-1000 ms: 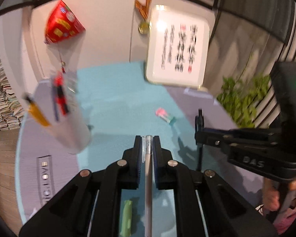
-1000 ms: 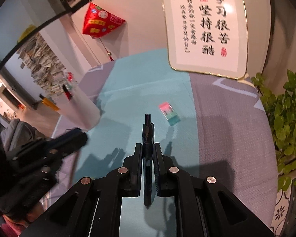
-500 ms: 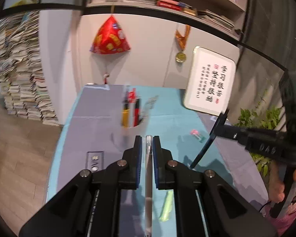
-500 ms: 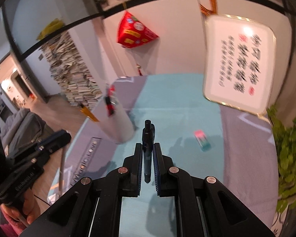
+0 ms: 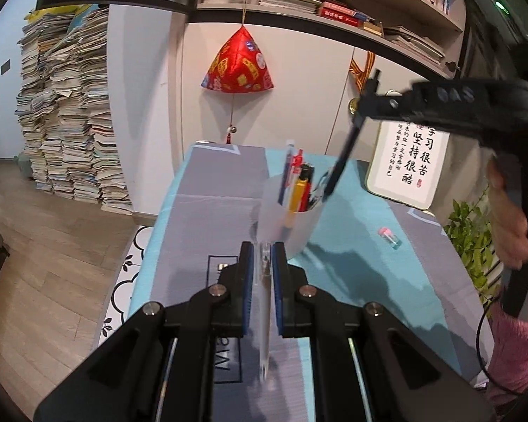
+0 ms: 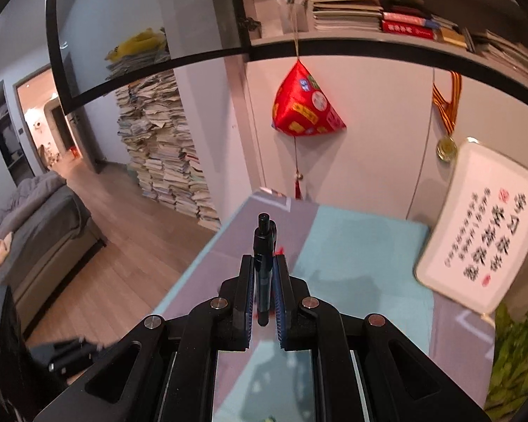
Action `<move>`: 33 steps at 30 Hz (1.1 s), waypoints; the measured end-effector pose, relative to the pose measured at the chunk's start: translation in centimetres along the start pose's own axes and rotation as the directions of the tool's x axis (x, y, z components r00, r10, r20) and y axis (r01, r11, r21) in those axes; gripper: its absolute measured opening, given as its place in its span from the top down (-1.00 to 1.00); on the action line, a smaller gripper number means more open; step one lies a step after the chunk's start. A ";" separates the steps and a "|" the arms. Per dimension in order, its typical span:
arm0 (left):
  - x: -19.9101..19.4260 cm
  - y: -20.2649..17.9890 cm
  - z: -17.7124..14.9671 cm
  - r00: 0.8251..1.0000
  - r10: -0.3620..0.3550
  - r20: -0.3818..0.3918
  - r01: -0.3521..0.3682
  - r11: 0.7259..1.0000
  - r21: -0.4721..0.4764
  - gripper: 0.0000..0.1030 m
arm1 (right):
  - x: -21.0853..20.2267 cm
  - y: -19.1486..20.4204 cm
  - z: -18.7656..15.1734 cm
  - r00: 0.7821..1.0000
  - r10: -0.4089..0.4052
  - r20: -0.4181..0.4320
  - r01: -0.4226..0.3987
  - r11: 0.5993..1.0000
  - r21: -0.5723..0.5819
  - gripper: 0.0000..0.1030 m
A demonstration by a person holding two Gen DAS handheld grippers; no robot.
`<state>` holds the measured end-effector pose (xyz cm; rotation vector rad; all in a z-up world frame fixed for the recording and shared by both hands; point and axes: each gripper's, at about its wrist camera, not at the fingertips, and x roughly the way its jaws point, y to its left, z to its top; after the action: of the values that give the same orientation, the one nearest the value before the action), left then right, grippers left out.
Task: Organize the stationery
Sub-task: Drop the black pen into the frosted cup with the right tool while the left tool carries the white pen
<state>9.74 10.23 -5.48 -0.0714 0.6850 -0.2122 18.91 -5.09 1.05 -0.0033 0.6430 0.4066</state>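
Note:
A translucent white pen cup holding several pens stands on the teal and grey tablecloth, just beyond my left gripper. That gripper is shut on a clear pen that runs back between its fingers. Up at the right, my right gripper is shut on a black pen, which slants down with its lower end at the cup's mouth. In the right wrist view the black pen stands between the shut fingers of the right gripper; the cup is hidden under them.
A small pink and teal eraser lies on the cloth right of the cup. A framed calligraphy board leans against the wall at the back right, with a green plant beside the table. The table's left edge drops to wooden floor.
The right gripper has risen and swung left until its black pen hangs over the cup. The left gripper has turned towards the cup, which now stands straight ahead and nearer.

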 end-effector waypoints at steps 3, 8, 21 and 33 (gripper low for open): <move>0.0 0.4 0.0 1.000 0.002 0.000 -0.002 1.000 -0.005 0.84 | 1.3 0.5 0.2 1.000 -0.009 -0.009 0.009 1.000 -0.010 0.78; -0.2 0.6 0.2 1.000 -0.001 0.012 0.001 1.000 0.000 0.84 | 3.3 0.7 -0.6 0.999 -0.020 -0.050 0.020 1.000 -0.005 0.78; -0.6 0.0 0.6 0.999 -0.001 0.033 0.001 1.000 0.015 0.84 | 7.5 -0.4 -3.7 0.985 -0.013 -0.174 0.020 0.999 0.042 0.78; -0.5 -0.4 0.9 0.999 -0.002 0.033 0.001 1.000 0.027 0.84 | 6.6 -2.6 -5.4 0.981 0.035 -0.189 -0.011 0.992 0.126 0.77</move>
<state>9.91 9.94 -4.44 -0.0497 0.6492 -0.2207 21.55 -5.75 -7.49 0.0853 0.8581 0.3911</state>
